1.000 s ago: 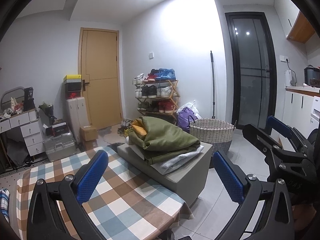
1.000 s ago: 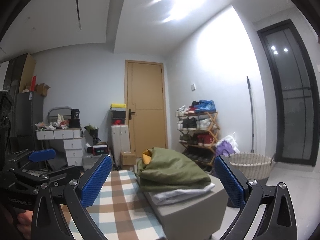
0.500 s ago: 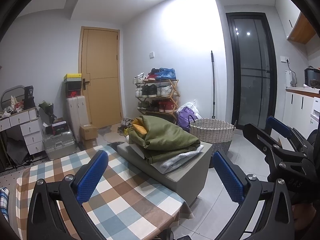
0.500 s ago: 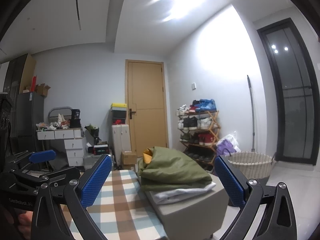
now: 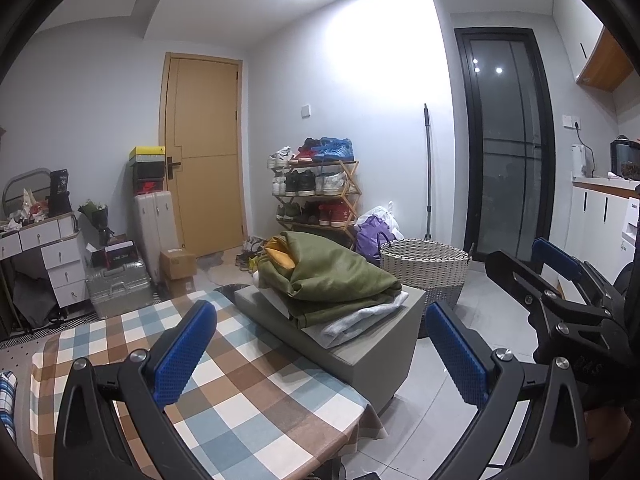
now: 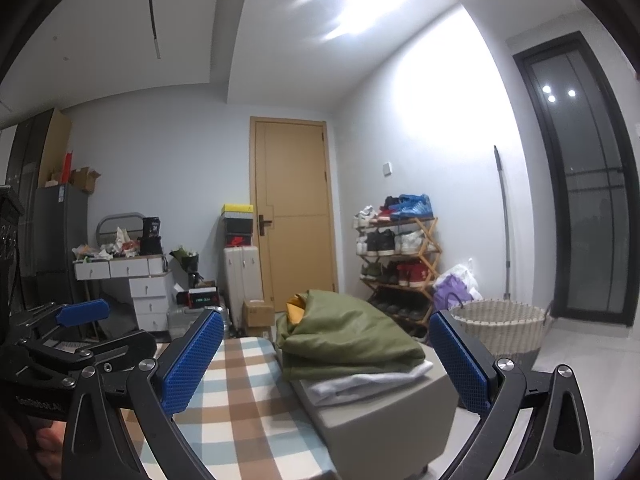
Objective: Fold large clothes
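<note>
Both are hovering wide open and empty: left gripper (image 5: 320, 344), right gripper (image 6: 326, 354). Centre frame, the folded olive-green garment (image 5: 332, 276) is sitting on the grey box (image 5: 384, 344) beside the checked-cloth table (image 5: 248, 392). Best approach: pinching top corners evenly.

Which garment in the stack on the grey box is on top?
The olive-green garment, bulky, with an orange piece tucked at its far end; the pale grey-white garment lies flat beneath it.

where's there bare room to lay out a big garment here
The checked tablecloth is bare from the near edge up to the grey box, between both open grippers. The box top is crowded: the olive garment lies on a white one. Floor by the basket is also free.
</note>
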`<state>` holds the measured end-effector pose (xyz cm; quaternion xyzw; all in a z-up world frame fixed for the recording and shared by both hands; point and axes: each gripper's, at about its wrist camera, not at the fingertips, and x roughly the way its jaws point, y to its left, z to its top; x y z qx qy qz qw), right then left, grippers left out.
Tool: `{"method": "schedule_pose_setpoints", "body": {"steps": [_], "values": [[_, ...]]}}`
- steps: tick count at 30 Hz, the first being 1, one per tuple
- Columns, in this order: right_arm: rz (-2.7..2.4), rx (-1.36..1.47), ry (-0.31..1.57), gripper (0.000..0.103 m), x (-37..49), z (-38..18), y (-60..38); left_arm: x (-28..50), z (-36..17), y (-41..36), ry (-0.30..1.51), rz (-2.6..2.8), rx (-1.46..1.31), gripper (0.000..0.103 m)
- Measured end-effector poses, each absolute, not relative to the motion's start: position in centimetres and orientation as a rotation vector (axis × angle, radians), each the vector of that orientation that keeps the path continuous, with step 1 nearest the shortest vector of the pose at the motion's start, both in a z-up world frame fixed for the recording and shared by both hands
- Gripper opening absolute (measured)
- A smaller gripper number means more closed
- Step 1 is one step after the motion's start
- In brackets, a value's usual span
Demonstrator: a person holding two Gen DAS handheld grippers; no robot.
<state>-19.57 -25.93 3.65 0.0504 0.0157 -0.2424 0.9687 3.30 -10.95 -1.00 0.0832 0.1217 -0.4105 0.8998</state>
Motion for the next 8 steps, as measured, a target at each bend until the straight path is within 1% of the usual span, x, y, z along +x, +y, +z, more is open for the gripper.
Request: {"method": "schedule_pose_setpoints", "body": {"steps": [8], "values": [[-0.482,0.096,0.036,0.103,-19.37,3.45,-25.95,3.35,-1.23,-11.06,0.253,-0.848,0.173,0.102]]}}
